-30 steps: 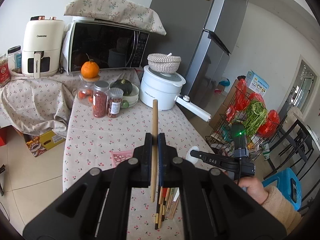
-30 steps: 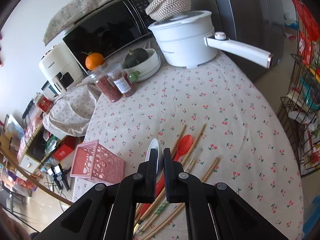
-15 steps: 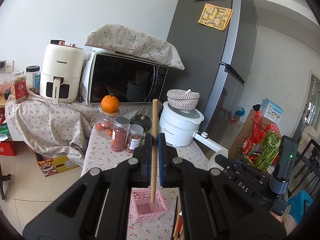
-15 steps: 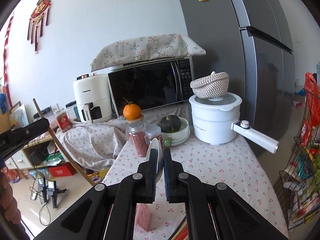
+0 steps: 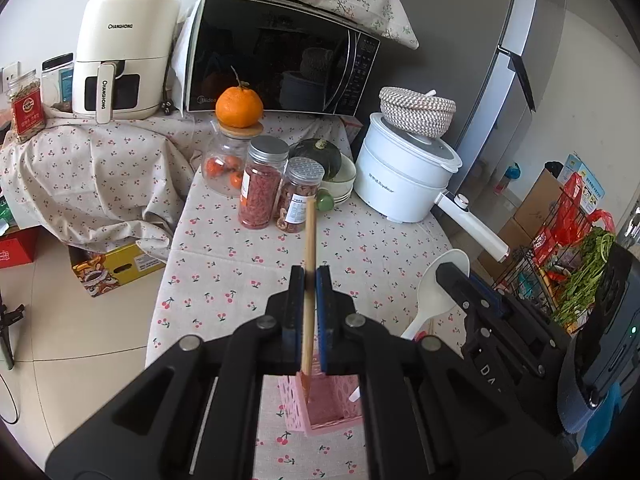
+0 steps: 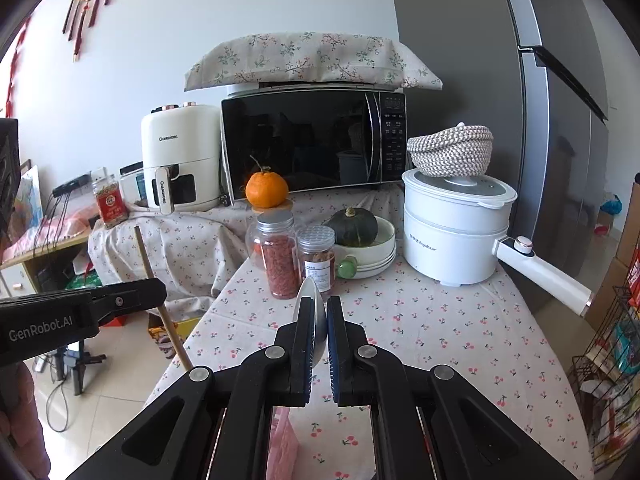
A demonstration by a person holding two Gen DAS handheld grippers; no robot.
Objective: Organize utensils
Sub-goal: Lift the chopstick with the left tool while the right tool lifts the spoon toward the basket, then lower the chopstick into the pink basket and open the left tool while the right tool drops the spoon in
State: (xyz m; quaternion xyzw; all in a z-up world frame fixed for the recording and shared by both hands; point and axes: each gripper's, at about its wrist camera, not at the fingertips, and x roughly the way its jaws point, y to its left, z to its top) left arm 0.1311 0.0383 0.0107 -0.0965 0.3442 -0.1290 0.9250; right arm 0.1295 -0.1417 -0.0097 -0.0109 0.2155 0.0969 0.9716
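My left gripper (image 5: 309,276) is shut on a wooden chopstick (image 5: 309,240) held upright; its lower tip reaches into the pink lattice basket (image 5: 320,404) on the cherry-print tablecloth. My right gripper (image 6: 320,308) is shut on a white spoon (image 6: 310,300), held upright above the basket (image 6: 282,448). In the left wrist view the right gripper (image 5: 452,276) and the spoon (image 5: 438,292) are just right of the basket. In the right wrist view the left gripper (image 6: 132,300) with the chopstick (image 6: 160,304) is at the left.
At the table's back stand two spice jars (image 5: 260,184), a glass jar topped by an orange (image 5: 239,107), a bowl with a green squash (image 5: 324,156) and a white pot (image 5: 404,176) with a long handle. Microwave (image 5: 280,56) and air fryer (image 5: 124,56) behind. Wire rack (image 5: 568,248) right.
Both grippers tilted up and then came down over the pink basket. The chopstick's tip now dips into the basket and the spoon sits beside it, just above.
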